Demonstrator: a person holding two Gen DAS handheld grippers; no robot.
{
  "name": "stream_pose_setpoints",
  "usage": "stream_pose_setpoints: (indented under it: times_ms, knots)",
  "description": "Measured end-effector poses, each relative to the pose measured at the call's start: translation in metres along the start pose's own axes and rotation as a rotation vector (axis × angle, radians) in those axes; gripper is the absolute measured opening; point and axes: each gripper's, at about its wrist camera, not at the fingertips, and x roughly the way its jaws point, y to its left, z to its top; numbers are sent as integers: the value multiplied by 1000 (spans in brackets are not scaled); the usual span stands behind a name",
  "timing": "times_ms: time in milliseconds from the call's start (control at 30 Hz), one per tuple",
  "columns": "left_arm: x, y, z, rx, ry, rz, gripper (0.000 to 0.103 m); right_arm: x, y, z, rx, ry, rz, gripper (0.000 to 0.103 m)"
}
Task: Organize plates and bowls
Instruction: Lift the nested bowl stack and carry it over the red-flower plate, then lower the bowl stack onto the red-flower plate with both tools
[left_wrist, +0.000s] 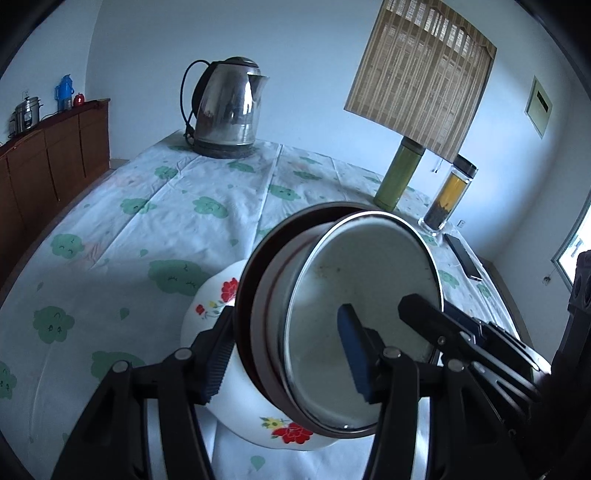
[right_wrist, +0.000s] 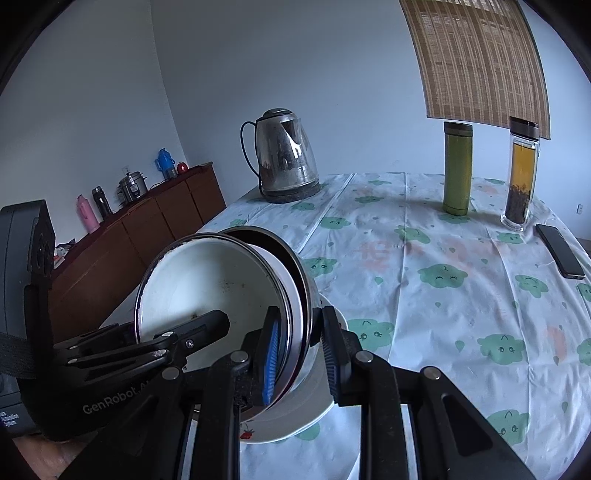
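A nested stack of bowls (left_wrist: 354, 280) (right_wrist: 207, 280), a white enamel bowl inside a dark steel one, is tilted on its side, its mouth facing the cameras. My left gripper (left_wrist: 286, 358) is shut on the stack's wall, its blue pad inside and the other finger outside. My right gripper (right_wrist: 301, 360) is shut on the opposite side of the rim in the same way. Each gripper shows in the other's view: the right gripper (left_wrist: 424, 314) and the left gripper (right_wrist: 199, 328). Under the stack a white bowl with red flowers (left_wrist: 218, 299) (right_wrist: 317, 402) sits on the table.
On the cloth-covered table (right_wrist: 424, 295) stand a steel kettle (left_wrist: 229, 110) (right_wrist: 284, 155), a green flask (left_wrist: 397, 173) (right_wrist: 457, 166) and a glass tea bottle (left_wrist: 448, 195) (right_wrist: 521, 173). A phone (right_wrist: 559, 254) lies near the right edge. A wooden sideboard (right_wrist: 147, 229) runs along the left wall.
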Motion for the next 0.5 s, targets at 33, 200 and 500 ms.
stream_pose_setpoints:
  times_ms: [33,200,500]
  knots:
    - [0,1,0,-3,0,1,54,1,1,0,-1,3,0,24]
    - [-2,5,-1,-4,-3,8,54,4,5,-2,-8,12,4,24]
    - [-2,9,-1,0,5,25,54,11,7,-4,-17,32,7,24]
